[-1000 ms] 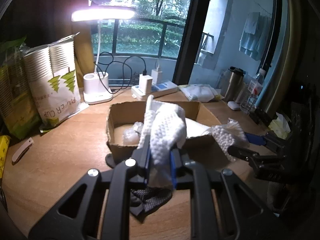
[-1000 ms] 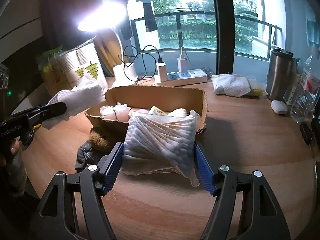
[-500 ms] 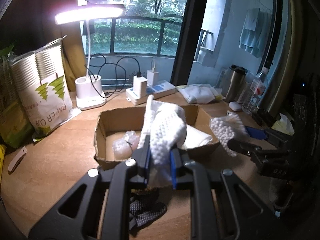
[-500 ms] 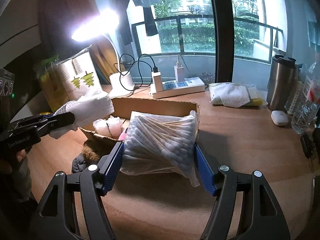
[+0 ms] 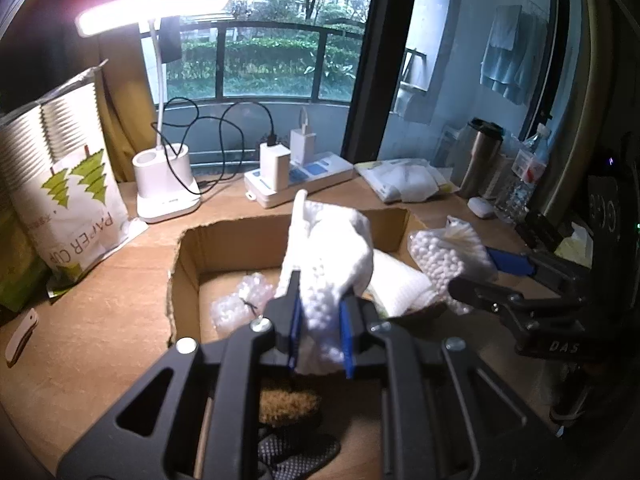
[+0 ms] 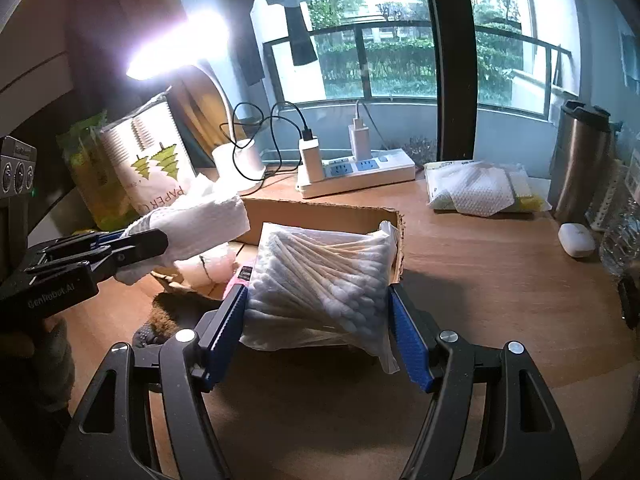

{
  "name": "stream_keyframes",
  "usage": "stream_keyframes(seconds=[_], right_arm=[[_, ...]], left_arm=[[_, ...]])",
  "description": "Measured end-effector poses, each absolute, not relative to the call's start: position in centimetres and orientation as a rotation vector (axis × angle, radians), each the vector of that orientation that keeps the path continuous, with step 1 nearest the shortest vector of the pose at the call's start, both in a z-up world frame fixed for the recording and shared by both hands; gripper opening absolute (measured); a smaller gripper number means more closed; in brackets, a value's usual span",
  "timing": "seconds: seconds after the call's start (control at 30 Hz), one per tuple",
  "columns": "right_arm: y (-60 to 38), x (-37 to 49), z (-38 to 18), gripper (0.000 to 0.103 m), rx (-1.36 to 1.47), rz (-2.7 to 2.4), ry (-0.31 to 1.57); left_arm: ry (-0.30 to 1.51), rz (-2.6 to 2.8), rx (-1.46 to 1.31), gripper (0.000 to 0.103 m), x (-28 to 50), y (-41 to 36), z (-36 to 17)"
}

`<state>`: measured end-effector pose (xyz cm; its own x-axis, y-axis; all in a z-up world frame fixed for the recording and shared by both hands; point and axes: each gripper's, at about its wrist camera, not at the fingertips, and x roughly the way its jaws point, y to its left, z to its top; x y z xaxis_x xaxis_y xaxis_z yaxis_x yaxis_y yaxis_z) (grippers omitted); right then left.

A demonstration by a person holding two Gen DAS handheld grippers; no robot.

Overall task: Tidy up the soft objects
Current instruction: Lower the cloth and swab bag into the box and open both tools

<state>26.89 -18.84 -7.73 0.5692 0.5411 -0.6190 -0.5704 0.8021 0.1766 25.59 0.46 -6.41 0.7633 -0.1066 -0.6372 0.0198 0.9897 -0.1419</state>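
Both loads are judged mid-carry to the cardboard box (image 5: 192, 280): the left claw (image 5: 320, 332), clenched on a white textured cloth (image 5: 328, 256), hangs over its near edge, the right claw (image 6: 320, 320) grasps a bag of cotton swabs (image 6: 320, 276) at its right end, and lowering and releasing inside comes next.

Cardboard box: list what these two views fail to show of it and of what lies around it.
- Cardboard box floor, left wrist view: partly hidden by the white cloth held in the left gripper.
- Box interior, right wrist view: mostly blocked by the cotton swab bag in the right gripper.
- Brown furry item and dark dotted fabric, left wrist view: covered by the gripper body; identity unclear.
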Motion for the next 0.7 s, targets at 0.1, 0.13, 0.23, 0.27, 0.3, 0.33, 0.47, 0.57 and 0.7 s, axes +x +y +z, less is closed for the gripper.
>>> stream_keyframes(seconds=[0.1, 0.13, 0.23, 0.27, 0.3, 0.33, 0.47, 0.57, 0.7], right_arm=[[-18.6, 27.7, -8.0, 0.072, -0.041, 0.654, 0.723], [-18.4, 27.9, -8.2, 0.072, -0.042, 0.654, 0.727], [-18.0, 28.5, -8.5, 0.072, -0.046, 0.663, 0.733], [-17.7, 28.7, -8.7, 0.072, -0.050, 0.665, 0.738], [-17.5, 28.9, -8.9, 0.072, -0.052, 0.666, 0.744], [-17.3, 29.2, -9.1, 0.072, -0.057, 0.666, 0.751], [-16.8, 29.9, -9.8, 0.072, -0.058, 0.667, 0.762], [-16.6, 30.5, -10.2, 0.072, -0.054, 0.660, 0.776], [-16.7, 30.8, -10.3, 0.073, -0.050, 0.657, 0.777]], left_arm=[[0.713, -0.066, -0.129, 0.016, 26.3, 0.7, -7.1], [0.716, -0.066, -0.131, 0.016, 26.5, 0.8, -7.2], [0.737, -0.068, -0.143, 0.016, 27.3, 1.1, -8.1], [0.745, -0.073, -0.154, 0.016, 27.6, 1.2, -8.4], [0.751, -0.076, -0.162, 0.016, 27.9, 1.3, -8.6], [0.754, -0.076, -0.162, 0.016, 28.1, 1.3, -8.8], [0.785, -0.080, -0.158, 0.016, 29.2, 1.4, -10.0], [0.813, -0.074, -0.163, 0.017, 29.8, 1.5, -10.9], [0.846, -0.080, -0.174, 0.018, 30.3, 1.7, -12.0]])
